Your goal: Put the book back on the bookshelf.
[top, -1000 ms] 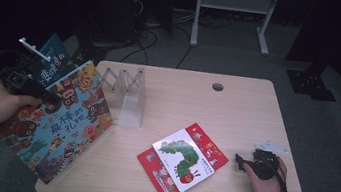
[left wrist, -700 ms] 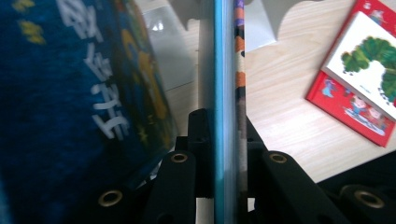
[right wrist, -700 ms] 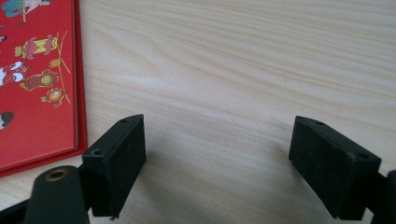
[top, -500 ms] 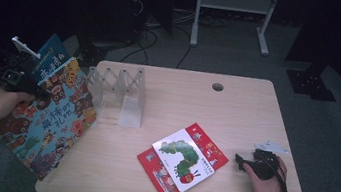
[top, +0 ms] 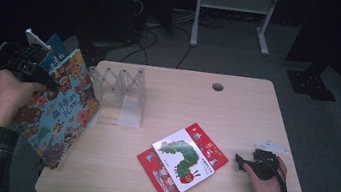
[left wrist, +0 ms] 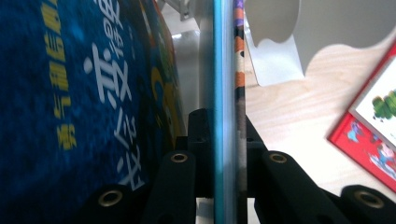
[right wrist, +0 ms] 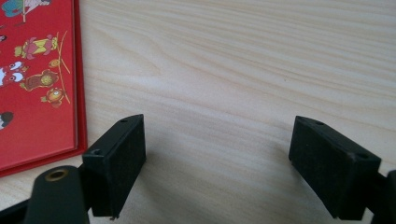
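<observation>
My left gripper (top: 35,74) hangs off the table's left edge, shut on the edge of a large colourful picture book (top: 58,110). A blue book (top: 55,54) leans behind it. In the left gripper view the jaws of the left gripper (left wrist: 224,126) pinch the thin book edge (left wrist: 224,56), and the blue cover (left wrist: 70,93) stands to its left. My right gripper (top: 240,160) rests on the table at the right, open, with bare wood between its jaws (right wrist: 217,154). A white caterpillar book (top: 187,156) lies on top of a red book (top: 157,172) at the front middle.
A clear plastic book rack (top: 123,94) stands at the table's (top: 236,115) back left, right beside the held book. The red book's corner (right wrist: 37,84) lies just left of my right gripper. A cable hole (top: 217,87) sits near the far edge.
My left hand has carried the picture book and the blue book leftward, away from the rack and farther off the table's left edge. The right hand has kept still.
</observation>
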Available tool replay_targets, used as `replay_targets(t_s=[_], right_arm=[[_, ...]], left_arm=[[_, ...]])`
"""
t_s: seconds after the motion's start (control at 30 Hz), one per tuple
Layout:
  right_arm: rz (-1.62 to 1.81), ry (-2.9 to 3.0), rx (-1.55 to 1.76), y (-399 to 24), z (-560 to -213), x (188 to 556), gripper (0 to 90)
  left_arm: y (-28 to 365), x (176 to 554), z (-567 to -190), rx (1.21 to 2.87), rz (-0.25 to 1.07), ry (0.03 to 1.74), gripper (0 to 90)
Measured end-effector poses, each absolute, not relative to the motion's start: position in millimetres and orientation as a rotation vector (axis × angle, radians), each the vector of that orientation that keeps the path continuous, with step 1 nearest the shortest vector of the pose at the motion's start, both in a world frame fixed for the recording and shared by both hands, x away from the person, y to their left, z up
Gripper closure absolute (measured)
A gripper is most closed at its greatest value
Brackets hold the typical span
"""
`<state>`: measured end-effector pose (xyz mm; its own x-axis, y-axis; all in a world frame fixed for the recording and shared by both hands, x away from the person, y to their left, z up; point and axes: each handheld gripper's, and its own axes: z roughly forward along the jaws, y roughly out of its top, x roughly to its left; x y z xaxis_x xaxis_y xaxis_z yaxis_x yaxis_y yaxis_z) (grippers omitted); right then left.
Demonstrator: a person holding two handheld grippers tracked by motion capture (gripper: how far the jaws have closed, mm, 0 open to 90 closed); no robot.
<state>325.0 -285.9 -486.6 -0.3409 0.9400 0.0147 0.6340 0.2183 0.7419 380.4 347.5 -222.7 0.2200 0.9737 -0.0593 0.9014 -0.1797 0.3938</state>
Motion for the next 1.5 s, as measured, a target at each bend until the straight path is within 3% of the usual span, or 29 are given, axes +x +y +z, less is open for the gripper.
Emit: replay_targets(t_s=[0.63,0.87,1.0,1.5], right_arm=[[0.926,2.056,1.45,-286.0,-486.6,325.1,17.8],[0.927,2.057,1.447,-285.9,-486.7,325.0,17.9],[0.927,2.057,1.449,-285.8,-486.7,324.9,17.9],[0.927,2.061,1.445,-285.5,-486.7,324.4,18.0]], left_arm=[[339.1,420.7,-235.9,2.068,0.328,1.818,80.4],[345.7,416.6,-240.5,2.016,0.338,1.803,79.4],[346.8,412.6,-235.1,2.039,0.379,1.814,72.6],[361.7,395.8,-209.6,2.028,0.436,1.787,72.8]])
